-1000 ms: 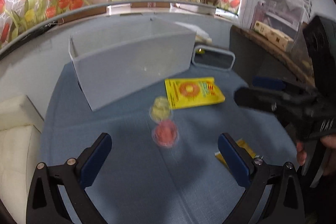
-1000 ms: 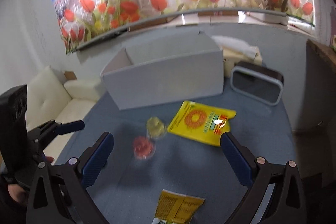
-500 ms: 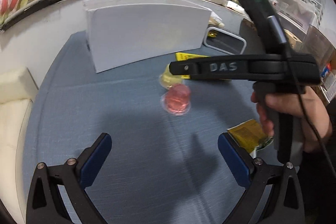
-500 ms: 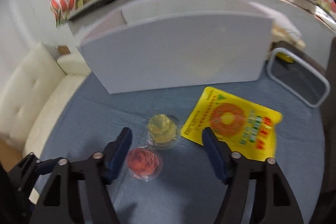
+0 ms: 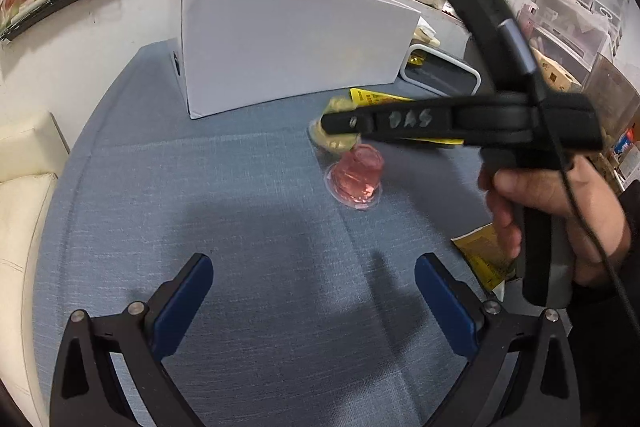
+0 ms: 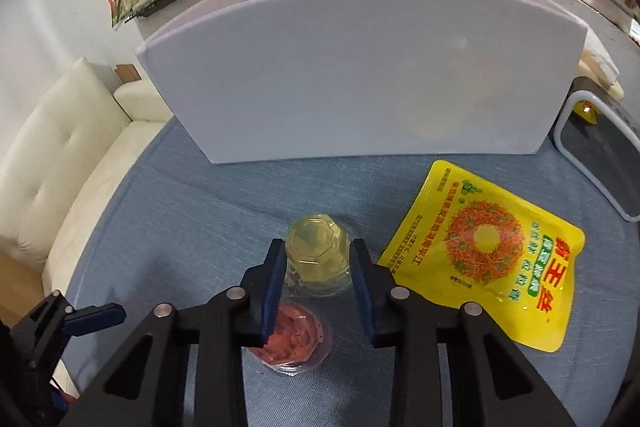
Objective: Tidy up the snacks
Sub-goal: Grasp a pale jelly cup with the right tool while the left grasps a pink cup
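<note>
A yellow jelly cup (image 6: 318, 251) sits on the blue surface (image 6: 208, 219) between the narrowed blue pads of the right claw (image 6: 318, 263), which flank its sides; contact cannot be confirmed. A red jelly cup (image 6: 294, 341) lies just beside it, a yellow snack pouch (image 6: 486, 259) nearby, before a white box (image 6: 360, 75). The left claw (image 5: 314, 303) hangs wide open, empty.

A tall white cardboard box (image 6: 360, 75) is set at the back of the blue cloth-covered table (image 6: 200, 211). Before it, a clear cup of yellow jelly (image 6: 318, 251) is placed, with a clear cup of red jelly (image 6: 296, 341) just beside it on the near side. A flat yellow snack pouch (image 6: 486, 259) is laid to their right, and a grey-rimmed dark tray (image 6: 600, 163) is found behind the pouch, right of the box.
</note>
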Tool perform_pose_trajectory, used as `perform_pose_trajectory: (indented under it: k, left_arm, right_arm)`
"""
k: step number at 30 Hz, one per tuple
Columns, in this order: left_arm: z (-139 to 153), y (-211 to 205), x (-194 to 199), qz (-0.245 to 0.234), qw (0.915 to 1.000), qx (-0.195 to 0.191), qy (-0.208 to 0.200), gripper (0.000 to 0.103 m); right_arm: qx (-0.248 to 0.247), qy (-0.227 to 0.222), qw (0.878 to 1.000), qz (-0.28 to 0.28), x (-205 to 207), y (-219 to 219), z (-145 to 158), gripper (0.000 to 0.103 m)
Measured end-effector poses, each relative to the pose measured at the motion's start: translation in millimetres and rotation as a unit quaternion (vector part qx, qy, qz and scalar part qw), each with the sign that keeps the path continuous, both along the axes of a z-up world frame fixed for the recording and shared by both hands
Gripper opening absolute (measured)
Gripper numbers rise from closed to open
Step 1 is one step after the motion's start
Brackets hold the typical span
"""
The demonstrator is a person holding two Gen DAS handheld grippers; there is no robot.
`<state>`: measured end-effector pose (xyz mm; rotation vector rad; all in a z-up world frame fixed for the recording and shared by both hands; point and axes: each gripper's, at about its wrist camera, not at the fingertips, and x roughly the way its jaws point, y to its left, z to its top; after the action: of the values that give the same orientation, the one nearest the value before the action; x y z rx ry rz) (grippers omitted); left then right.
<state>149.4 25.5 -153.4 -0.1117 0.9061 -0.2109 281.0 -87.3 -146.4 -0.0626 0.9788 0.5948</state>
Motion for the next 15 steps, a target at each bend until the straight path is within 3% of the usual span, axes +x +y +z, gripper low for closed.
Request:
perform_pose_trajectory:
  k: [9, 15]
  left_arm:
    - [-2, -17, 17, -0.006, 0.9998, 0.017, 0.004, 0.103]
    - [1, -36, 50, -0.015, 0.9995, 0.029, -0.005, 0.103]
  right_arm:
    - [0.025, -0.052, 0.998, -0.013, -33, -44, 48, 0.035]
    - [0.055, -0.082, 0.994, -0.035, -64, -87, 88, 0.035]
